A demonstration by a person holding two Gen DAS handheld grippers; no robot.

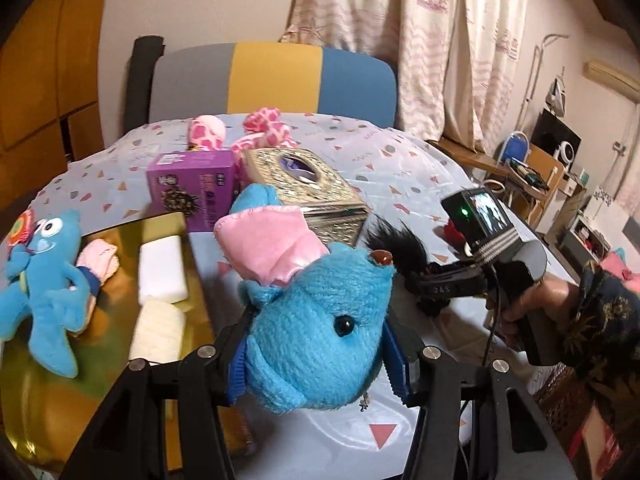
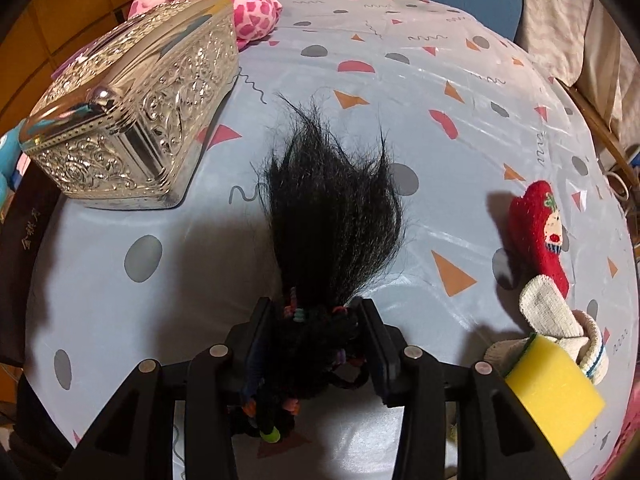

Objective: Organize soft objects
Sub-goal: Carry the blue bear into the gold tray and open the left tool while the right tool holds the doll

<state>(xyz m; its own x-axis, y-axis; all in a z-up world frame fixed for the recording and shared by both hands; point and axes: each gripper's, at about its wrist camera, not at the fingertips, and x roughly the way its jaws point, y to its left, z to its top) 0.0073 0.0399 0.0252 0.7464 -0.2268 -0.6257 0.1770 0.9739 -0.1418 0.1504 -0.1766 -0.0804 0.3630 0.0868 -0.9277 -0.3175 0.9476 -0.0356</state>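
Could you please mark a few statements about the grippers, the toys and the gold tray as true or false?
1. The left gripper holds a blue plush toy with a pink ear. True.
2. The right gripper holds the yellow sponge. False: it is clamped on a tuft of black hair with coloured bands; the sponge lies on the table beside it.
3. Two white sponges lie on the gold tray. True.
4. The red sock is on the gold tray. False: it lies on the patterned tablecloth, next to a white sock.
5. The silver embossed box stands on the table. True.
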